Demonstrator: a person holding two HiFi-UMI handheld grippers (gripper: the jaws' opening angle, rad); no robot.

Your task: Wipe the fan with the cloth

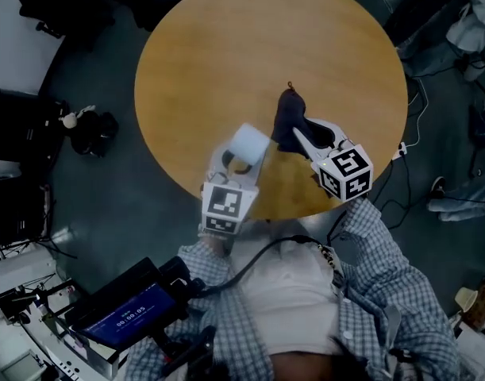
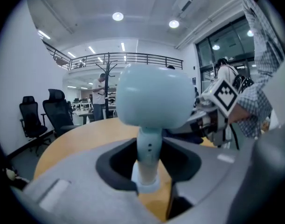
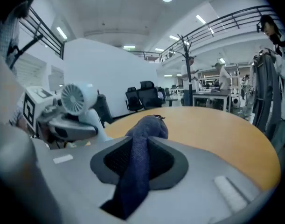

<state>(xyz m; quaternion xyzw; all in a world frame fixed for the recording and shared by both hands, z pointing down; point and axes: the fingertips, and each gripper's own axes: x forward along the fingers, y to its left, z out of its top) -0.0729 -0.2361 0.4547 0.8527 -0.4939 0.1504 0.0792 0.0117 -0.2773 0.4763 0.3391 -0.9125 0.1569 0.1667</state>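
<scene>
A small pale-blue fan (image 1: 248,143) is held just above the near edge of the round wooden table (image 1: 226,46). My left gripper (image 1: 244,163) is shut on it. In the left gripper view the jaws (image 2: 147,171) clamp the fan's thin stem, with the rounded back of the fan's head (image 2: 154,97) above them. My right gripper (image 1: 302,137) sits just right of the fan, shut on a dark blue cloth (image 1: 288,116) that stands up from the jaws. In the right gripper view the cloth (image 3: 149,127) runs between the jaws (image 3: 140,155), and the fan's grille (image 3: 77,98) faces it at the left.
The table's far half is bare wood. A screen device (image 1: 123,312) sits at the lower left near the person's body. Cables (image 1: 413,133) and dark bags (image 1: 91,129) lie on the floor around the table. Office chairs (image 2: 39,115) and a coat rack (image 3: 186,73) stand beyond.
</scene>
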